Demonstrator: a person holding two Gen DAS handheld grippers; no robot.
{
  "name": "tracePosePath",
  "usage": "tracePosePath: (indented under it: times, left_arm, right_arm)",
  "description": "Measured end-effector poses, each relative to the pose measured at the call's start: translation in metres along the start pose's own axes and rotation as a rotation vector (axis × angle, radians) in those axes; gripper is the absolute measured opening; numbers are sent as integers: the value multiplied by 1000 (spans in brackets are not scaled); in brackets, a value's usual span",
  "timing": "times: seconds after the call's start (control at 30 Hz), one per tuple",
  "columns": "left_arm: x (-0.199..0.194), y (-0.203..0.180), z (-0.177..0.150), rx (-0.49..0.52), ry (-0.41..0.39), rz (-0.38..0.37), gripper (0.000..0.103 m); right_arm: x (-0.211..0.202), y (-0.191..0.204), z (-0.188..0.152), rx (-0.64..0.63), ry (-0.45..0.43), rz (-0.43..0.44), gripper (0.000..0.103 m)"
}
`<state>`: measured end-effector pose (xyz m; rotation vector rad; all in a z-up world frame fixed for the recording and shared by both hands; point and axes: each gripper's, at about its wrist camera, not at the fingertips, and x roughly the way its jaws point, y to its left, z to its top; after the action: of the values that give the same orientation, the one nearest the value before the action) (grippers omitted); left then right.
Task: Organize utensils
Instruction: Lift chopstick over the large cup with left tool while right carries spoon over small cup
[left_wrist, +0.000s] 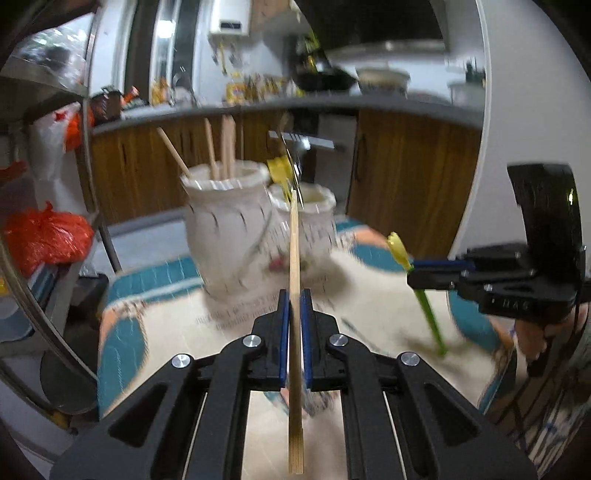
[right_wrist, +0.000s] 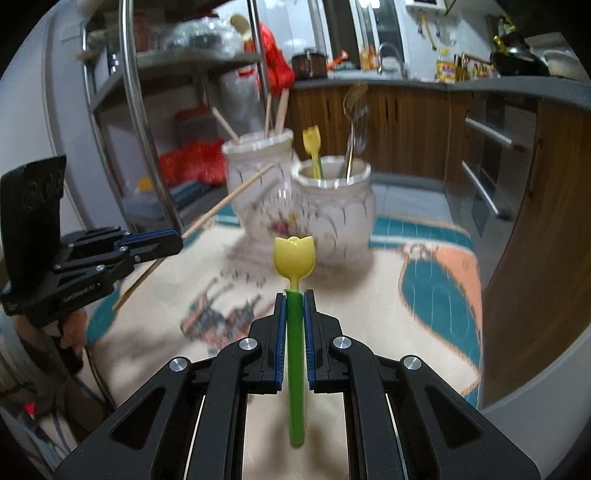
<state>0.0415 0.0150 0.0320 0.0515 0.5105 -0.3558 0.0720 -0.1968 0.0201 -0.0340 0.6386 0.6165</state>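
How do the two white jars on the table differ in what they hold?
The left jar holds only wooden chopsticks, while the right jar holds a yellow tulip-shaped fork and a metal fork. The left jar stands farther back, the right jar nearer and lower. Both are white, ribbed, with wavy rims, and stand close together.

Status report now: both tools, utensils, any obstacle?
Left tool shut on chopstick. Right tool shut on tulip fork. Two jars ahead, path open.
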Motion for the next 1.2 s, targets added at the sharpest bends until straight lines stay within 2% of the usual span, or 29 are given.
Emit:
tracePosePath:
  times: [0.13, 0.27, 0.53, 0.8, 0.93, 1.2]
  left_arm:
    - [-13, 4, 16, 9, -112, 7, 6]
    - [-17, 11, 35, -4, -184, 4, 6]
    - [10, 50, 90, -141, -310, -53, 6]
    - [46, 72, 113, -232, -366, -79, 6]
    - [66, 69, 118, -209, -357, -35, 6]
    - [91, 55, 121, -137, -391, 43, 6]
  right_arm:
    - [-8, 1, 17, 7, -101, 1, 10]
    - [-12, 3, 37, -3, -184, -6, 10]
    - [-7, -8, 90, 32, -284, -25, 10]
    - [6, -27, 126, 78, -364, -61, 10]
    - [23, -32, 134, 76, -347, -82, 10]
    - [43, -36, 130, 73, -351, -97, 10]
